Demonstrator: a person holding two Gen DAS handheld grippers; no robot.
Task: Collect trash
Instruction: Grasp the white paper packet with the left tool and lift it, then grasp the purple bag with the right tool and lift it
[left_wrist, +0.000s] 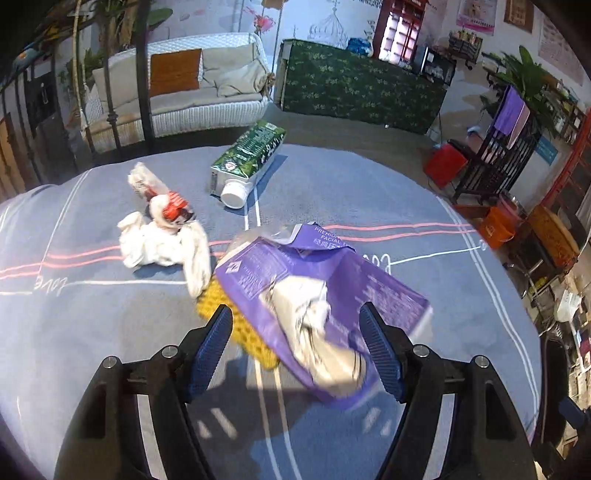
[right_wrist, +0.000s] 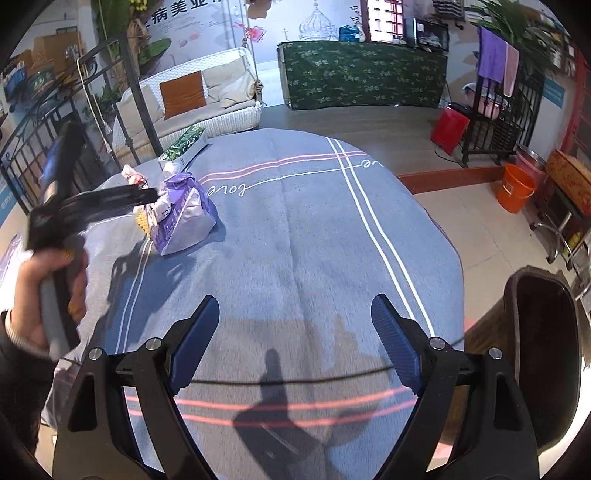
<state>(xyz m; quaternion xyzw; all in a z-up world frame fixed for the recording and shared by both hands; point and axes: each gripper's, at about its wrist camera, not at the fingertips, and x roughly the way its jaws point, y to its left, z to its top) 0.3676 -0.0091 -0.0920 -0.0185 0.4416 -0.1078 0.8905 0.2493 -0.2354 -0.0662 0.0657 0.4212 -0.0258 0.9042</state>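
Note:
A crumpled purple facial-tissue pack (left_wrist: 325, 295) lies on the grey tablecloth (left_wrist: 92, 332), over a yellow sponge (left_wrist: 236, 325). My left gripper (left_wrist: 295, 314) is open, its fingers on either side of the near end of the pack. White crumpled tissue (left_wrist: 162, 243), a red-and-white wrapper (left_wrist: 173, 206) and a green carton (left_wrist: 251, 155) lie beyond. My right gripper (right_wrist: 295, 306) is open and empty above bare cloth. In the right wrist view the left gripper (right_wrist: 147, 195) is at the purple pack (right_wrist: 184, 218), with the carton (right_wrist: 184, 144) behind.
A dark bin (right_wrist: 543, 350) stands by the table's right edge. An orange bucket (right_wrist: 513, 188) and a red box (right_wrist: 450, 129) are on the floor to the right. A white sofa (left_wrist: 177, 92) and a green-covered counter (left_wrist: 362, 85) stand behind the table.

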